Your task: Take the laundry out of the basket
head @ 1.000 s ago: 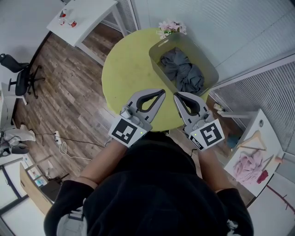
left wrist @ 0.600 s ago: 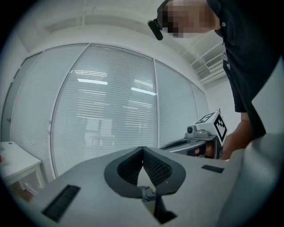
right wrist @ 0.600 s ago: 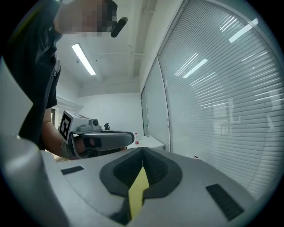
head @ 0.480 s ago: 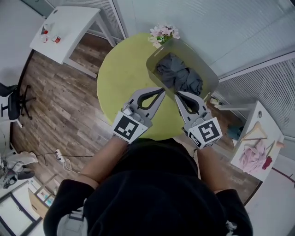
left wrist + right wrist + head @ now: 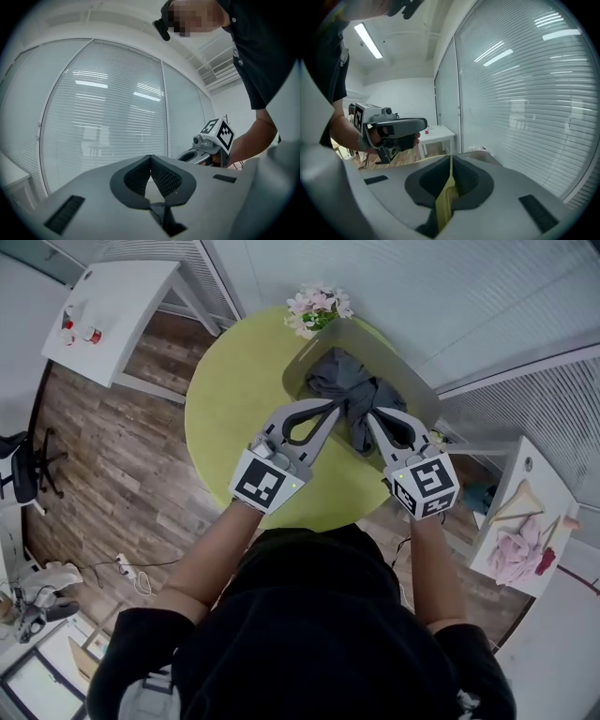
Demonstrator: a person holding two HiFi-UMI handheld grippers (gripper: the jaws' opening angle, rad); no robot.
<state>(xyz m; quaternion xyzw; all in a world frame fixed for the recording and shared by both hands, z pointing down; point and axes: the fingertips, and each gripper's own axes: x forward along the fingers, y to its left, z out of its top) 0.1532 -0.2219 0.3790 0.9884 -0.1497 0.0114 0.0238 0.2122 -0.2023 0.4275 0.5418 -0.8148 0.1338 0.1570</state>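
A grey basket (image 5: 305, 351) stands at the far right of the round yellow-green table (image 5: 234, 399). Crumpled dark grey laundry (image 5: 349, 392) fills it. In the head view both grippers hover side by side at the basket's near edge. My left gripper (image 5: 333, 407) is shut and empty, its tip touching the laundry's left side or just above it. My right gripper (image 5: 371, 414) is shut and empty over the laundry's near part. In the left gripper view the left gripper (image 5: 150, 157) has its jaws together, and so has the right gripper (image 5: 451, 157) in the right gripper view. Both point up at window blinds.
Pink flowers (image 5: 316, 307) stand at the basket's far left corner. A white side table (image 5: 112, 310) with small red items is at the back left. Another white table (image 5: 525, 521) at the right holds pink cloth and hangers. An office chair (image 5: 19, 470) stands on the wood floor.
Both grippers have moved forward from the table's near edge up to the basket. Their tips now reach the laundry. Both have stayed shut.
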